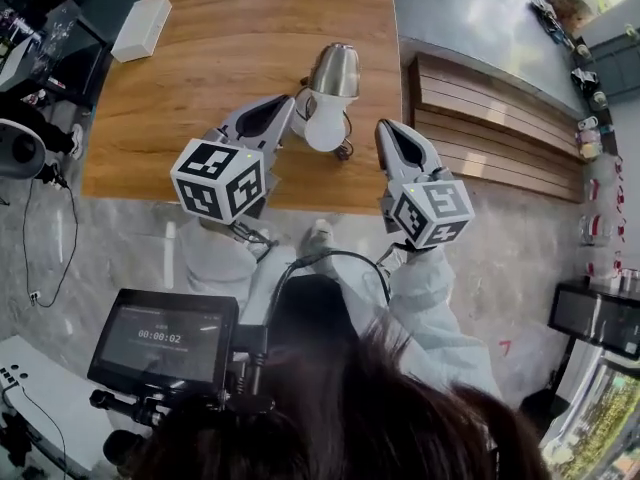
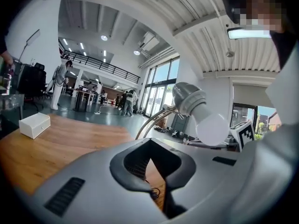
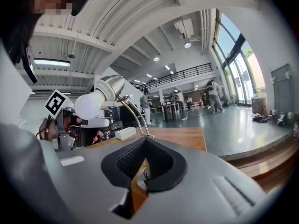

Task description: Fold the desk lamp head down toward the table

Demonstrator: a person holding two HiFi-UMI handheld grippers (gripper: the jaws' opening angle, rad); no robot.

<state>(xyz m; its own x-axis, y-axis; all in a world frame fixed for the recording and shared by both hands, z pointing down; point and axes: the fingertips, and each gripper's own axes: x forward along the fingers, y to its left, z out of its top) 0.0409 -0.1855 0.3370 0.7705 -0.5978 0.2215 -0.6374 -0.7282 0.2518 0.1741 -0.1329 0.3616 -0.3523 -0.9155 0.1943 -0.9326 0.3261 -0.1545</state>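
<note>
The desk lamp stands near the front edge of the wooden table (image 1: 200,98). It has a metal head (image 1: 337,68) and a white bulb (image 1: 327,123) that faces toward me. My left gripper (image 1: 288,106) is just left of the bulb, shut and holding nothing. Right of the bulb, my right gripper (image 1: 385,128) is also shut and empty. In the left gripper view the lamp head (image 2: 189,99) and bulb (image 2: 212,127) rise above and right of the closed left gripper (image 2: 149,160), on a curved metal arm (image 2: 154,120). The right gripper view has the bulb (image 3: 88,105) up left of the closed right gripper (image 3: 145,164).
A white box (image 1: 141,26) lies at the table's far left corner. A stepped wooden bench (image 1: 480,108) runs along the table's right side. A recording monitor (image 1: 165,340) hangs at lower left near my body. Grey floor surrounds the table.
</note>
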